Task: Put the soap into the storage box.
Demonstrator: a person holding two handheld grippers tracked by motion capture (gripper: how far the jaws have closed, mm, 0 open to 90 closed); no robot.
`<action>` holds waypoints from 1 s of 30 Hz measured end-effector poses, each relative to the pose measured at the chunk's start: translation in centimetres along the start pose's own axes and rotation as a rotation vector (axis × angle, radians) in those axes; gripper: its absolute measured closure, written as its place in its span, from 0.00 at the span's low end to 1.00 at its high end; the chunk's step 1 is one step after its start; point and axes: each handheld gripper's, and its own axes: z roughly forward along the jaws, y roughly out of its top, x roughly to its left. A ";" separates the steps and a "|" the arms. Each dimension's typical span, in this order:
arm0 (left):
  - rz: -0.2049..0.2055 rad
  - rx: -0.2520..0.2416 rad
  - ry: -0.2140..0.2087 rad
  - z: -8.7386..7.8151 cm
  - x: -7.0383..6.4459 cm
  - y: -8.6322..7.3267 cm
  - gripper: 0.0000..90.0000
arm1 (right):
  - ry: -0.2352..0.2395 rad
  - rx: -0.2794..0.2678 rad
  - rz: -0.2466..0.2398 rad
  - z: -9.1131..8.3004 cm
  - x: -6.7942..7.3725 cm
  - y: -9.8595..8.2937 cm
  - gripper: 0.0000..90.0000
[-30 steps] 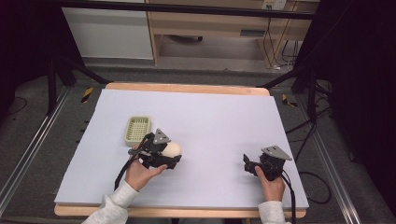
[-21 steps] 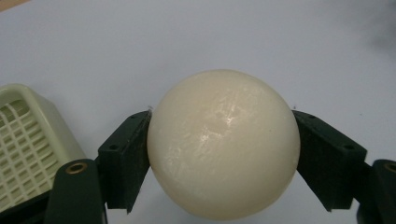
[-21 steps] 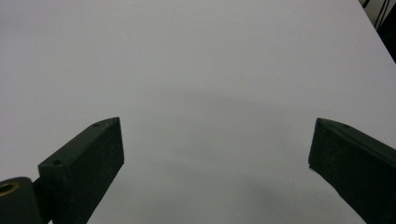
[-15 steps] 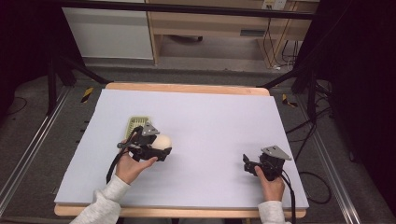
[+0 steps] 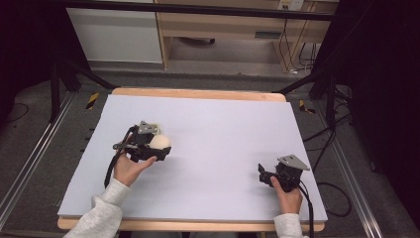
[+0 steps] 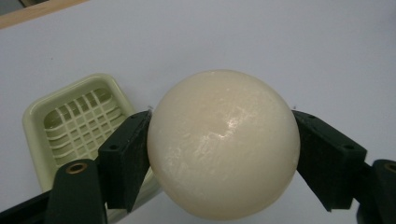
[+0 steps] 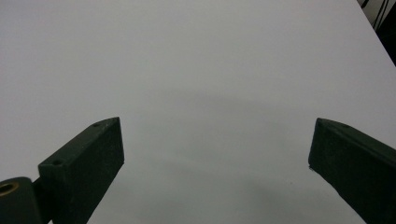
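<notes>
Your left claw, clamped on the cream ball, is now carrying it above the slotted tray, while your right claw is idling wide open, empty.

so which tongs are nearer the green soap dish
Left. The left tongs, shut on the cream ball, hang right beside the soap dish. The right tongs sit open far across the table, near its right front.
</notes>
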 end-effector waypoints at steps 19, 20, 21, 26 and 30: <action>-0.058 0.017 0.072 1.0 3.7 0.9 0.27 | 0.001 -0.001 -0.001 0.0 0.0 0.0 0.04; -0.058 0.017 0.072 1.0 3.7 0.9 0.27 | 0.001 -0.001 -0.001 0.0 0.0 0.0 0.04; -0.069 0.023 0.078 1.3 4.2 0.8 0.27 | 0.002 0.001 -0.001 0.0 0.0 0.0 0.04; -0.095 0.039 0.097 2.0 5.2 0.6 0.27 | 0.002 0.001 -0.002 0.0 0.1 0.0 0.04; -0.106 0.050 0.104 2.4 5.8 0.5 0.27 | 0.002 0.001 -0.004 0.1 0.1 0.0 0.04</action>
